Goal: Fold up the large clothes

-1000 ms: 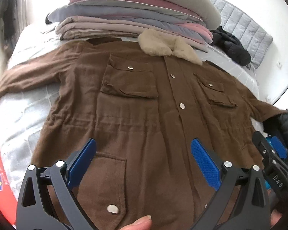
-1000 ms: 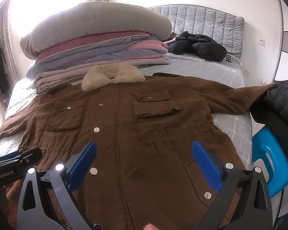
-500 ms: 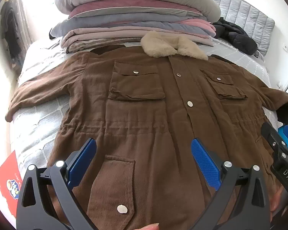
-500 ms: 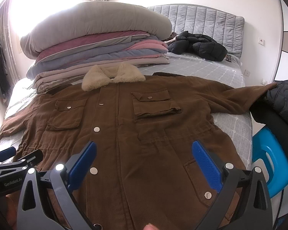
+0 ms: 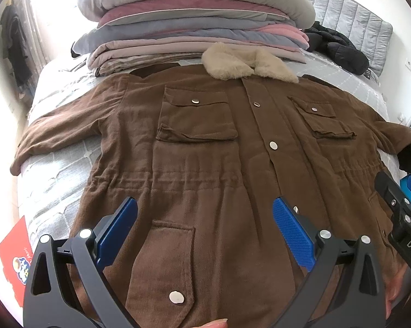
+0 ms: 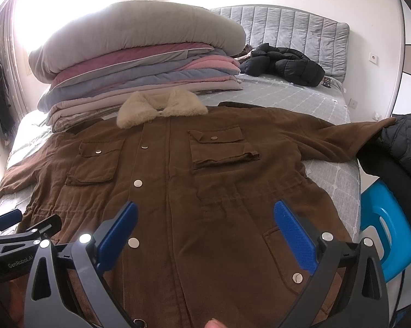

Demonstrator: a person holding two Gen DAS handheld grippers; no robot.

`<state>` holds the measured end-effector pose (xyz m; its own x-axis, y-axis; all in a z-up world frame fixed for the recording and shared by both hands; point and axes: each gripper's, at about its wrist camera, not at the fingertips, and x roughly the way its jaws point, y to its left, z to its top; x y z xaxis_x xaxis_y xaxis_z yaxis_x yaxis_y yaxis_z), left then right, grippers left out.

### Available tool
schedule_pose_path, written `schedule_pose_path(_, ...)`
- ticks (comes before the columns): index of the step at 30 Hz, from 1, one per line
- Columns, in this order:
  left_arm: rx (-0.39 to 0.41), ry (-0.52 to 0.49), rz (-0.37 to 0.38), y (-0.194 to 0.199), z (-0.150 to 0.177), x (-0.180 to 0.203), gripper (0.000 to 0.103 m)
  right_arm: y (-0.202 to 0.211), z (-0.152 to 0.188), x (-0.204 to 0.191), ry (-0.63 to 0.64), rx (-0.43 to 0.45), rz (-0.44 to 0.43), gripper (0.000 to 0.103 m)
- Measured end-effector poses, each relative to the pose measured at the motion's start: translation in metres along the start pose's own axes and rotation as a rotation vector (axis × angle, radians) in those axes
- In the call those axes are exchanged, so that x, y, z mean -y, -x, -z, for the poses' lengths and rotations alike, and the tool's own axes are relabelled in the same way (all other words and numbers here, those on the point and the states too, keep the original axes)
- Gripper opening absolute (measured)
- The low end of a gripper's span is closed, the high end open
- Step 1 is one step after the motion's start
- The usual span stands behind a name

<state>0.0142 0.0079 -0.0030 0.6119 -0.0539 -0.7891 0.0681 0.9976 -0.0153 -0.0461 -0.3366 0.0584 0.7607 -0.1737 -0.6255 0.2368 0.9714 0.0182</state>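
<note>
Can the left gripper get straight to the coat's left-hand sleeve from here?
Probably yes. The left gripper is open over the brown coat, and the sleeve lies flat on the bed with nothing lying on it.

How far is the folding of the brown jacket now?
Done: the brown jacket lies flat on the bed, front up, snapped shut, both sleeves spread out. In hand: nothing; the left gripper and right gripper hang above the hem with jaws open. Left: every fold, sleeves first probably.
</note>
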Motion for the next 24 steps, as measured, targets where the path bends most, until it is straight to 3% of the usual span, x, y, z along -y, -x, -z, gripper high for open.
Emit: schedule_pose_path(24,-0.002,-0.012,-0.008,-0.0001,0.0025,0.0019,0.096,-0.0013,0.0013,0.0,-0.004,0.0,0.0,0.096)
